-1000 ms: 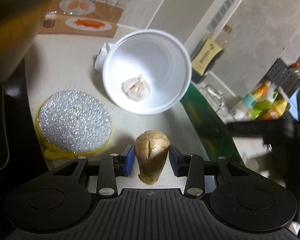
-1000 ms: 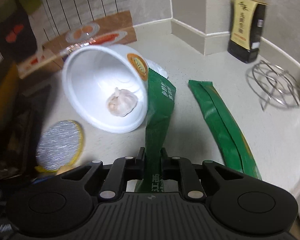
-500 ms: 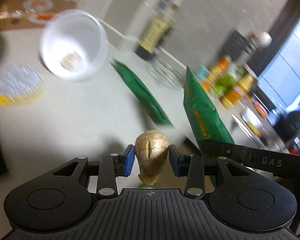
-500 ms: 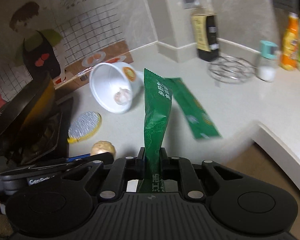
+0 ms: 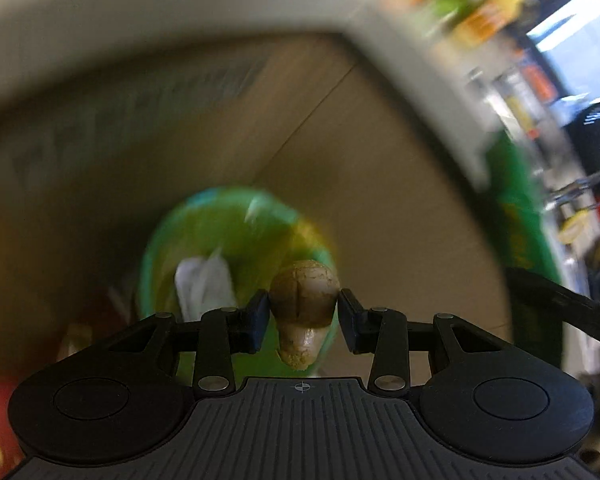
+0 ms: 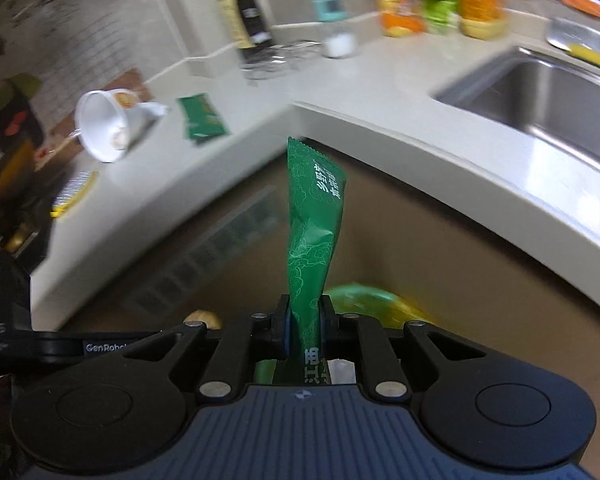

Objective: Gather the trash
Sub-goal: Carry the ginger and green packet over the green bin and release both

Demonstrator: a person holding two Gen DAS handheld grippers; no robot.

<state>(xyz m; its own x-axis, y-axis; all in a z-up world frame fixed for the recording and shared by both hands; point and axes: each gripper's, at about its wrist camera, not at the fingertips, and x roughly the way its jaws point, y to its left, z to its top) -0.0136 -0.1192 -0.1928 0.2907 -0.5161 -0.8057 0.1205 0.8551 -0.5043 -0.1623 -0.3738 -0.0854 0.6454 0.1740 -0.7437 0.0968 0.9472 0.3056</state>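
Left wrist: L gripper (image 5: 303,314) clamped on garlic bulb (image 5: 303,300), above green-lined bin (image 5: 236,232) below counter edge. R gripper (image 6: 303,330) pinched shut on green wrapper (image 6: 314,216); 2nd wrapper (image 6: 202,118), cup (image 6: 104,124) on counter (image 6: 340,92).

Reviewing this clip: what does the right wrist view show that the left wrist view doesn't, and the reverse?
Right wrist only: the white cup tipped on the counter, a flat green packet beside it, the sink, and the right tongs shut on a green wrapper.

Left wrist only: the left tongs gripping a brown food scrap, and white paper in the bin.

Both: the green-lined bin below.
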